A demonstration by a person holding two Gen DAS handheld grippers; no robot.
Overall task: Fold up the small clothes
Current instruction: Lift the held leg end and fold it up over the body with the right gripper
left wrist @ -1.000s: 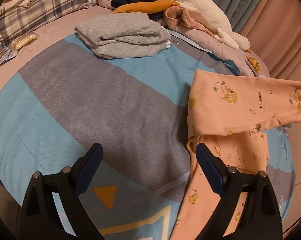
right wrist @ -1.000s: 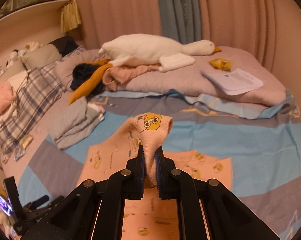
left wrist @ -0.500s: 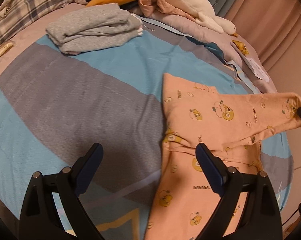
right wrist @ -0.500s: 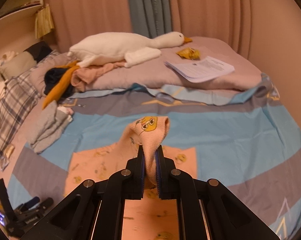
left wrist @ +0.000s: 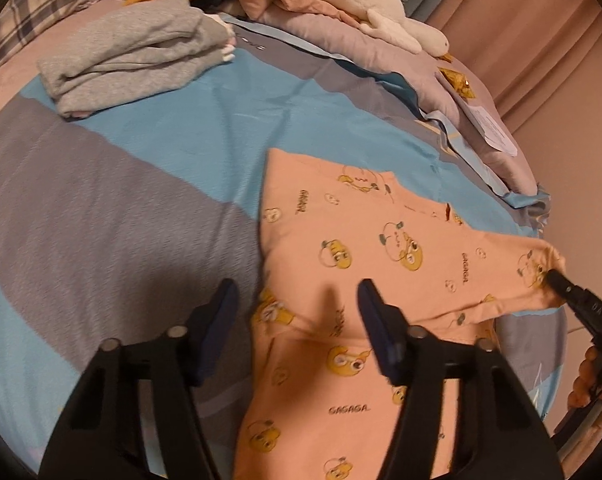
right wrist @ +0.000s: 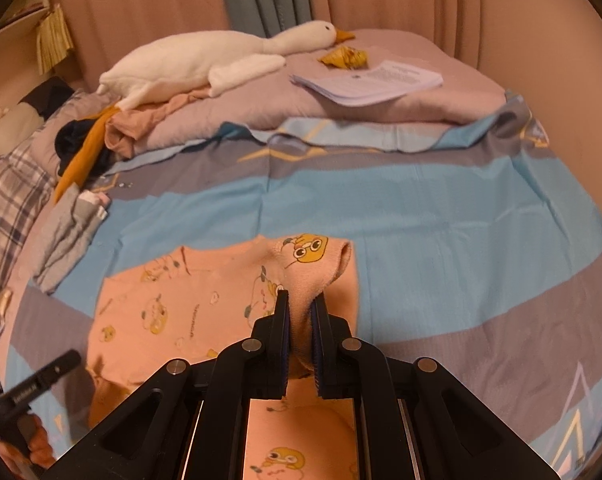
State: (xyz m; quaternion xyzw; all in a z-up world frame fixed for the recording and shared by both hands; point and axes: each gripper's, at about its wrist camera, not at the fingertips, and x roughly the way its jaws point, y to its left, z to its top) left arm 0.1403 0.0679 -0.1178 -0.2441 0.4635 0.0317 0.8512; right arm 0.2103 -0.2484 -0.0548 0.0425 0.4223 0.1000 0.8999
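The sleeve cuff is held pinched in the right gripper. The left gripper, its fingers just narrowed yet gripping nothing, has been brought over the pink top, so a fold seems imminent.

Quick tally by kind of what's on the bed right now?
Peach printed garment: 1
Folded grey clothes stack: 1
Unfolded clothes heap: 1
Plush goose: 1
Paper stack: 1
Yellow crumpled item: 1
Total: 6

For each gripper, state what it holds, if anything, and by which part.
The right gripper pinches the pink top by a sleeve cuff. The left gripper, jaws just closing, is above the top and holds nothing.
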